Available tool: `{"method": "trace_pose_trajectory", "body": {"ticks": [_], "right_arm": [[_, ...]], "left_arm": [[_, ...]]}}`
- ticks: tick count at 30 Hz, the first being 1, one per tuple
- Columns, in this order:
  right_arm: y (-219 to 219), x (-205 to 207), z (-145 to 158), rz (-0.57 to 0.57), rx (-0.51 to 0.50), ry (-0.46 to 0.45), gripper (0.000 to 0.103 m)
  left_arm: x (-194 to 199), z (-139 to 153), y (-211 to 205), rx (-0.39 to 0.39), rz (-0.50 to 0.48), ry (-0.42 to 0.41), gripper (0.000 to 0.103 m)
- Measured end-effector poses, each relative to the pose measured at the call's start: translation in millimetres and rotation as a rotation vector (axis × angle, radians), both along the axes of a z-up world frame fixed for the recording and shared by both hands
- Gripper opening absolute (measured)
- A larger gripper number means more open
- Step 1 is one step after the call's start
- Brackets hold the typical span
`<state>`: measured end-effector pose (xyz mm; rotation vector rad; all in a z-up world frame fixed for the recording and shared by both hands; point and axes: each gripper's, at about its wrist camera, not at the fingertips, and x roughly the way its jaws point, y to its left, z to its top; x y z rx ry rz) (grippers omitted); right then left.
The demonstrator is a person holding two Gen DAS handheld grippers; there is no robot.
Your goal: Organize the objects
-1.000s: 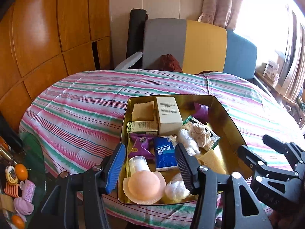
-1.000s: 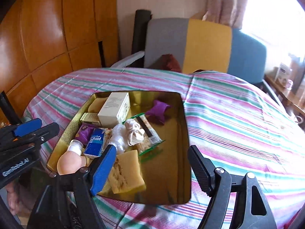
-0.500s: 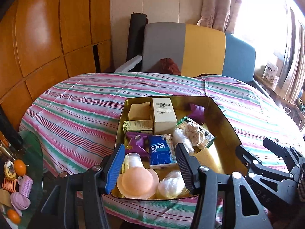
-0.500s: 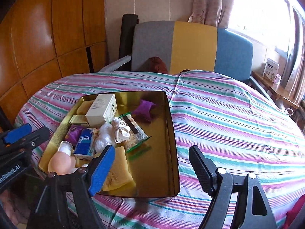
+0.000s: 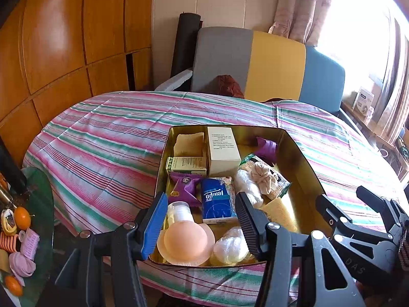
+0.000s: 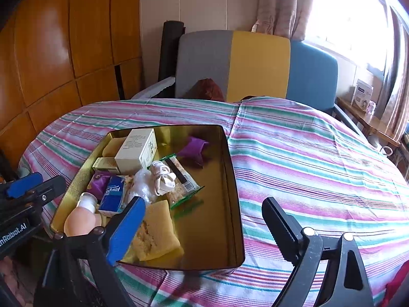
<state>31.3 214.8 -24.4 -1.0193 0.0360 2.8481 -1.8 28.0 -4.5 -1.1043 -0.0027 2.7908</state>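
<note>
Right gripper (image 6: 202,226) jaws have just been opening w/ nothing btwn them, left gripper (image 5: 198,221) jaws likewise released & empty, both poised over gold rectangular metal tin (image 6: 231,179) of sundries on striped-cloth worktop (image 6: 319,168), so prob a pick-up comes next.

Both my tools are black plastic clamp frames with triangular cut-outs and silver screw heads at the joints. On my left gripper (image 5: 198,221) one finger carries a smooth blue pad (image 5: 153,221), the other a ribbed black one. My right gripper (image 6: 202,226) matches it. Beside the gold tin (image 6: 234,179), white lettering marks the left frame.
</note>
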Motion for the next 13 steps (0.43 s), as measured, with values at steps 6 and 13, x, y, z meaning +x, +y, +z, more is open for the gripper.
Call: {"method": "trace_pose_trajectory", "body": {"ticks": [6,13], "right_arm": [[-2.1,-2.7,-4.4,0.008,-0.004,-0.012,0.093],[-2.3,-3.2,-5.2,0.010,-0.006,-0.011,0.093]], "left_arm": [[-0.1,1.4,-1.1,-0.014,0.011,0.030,0.055],[-2.6,2.3,-0.9,-0.006,-0.004,0.024,0.055]]}}
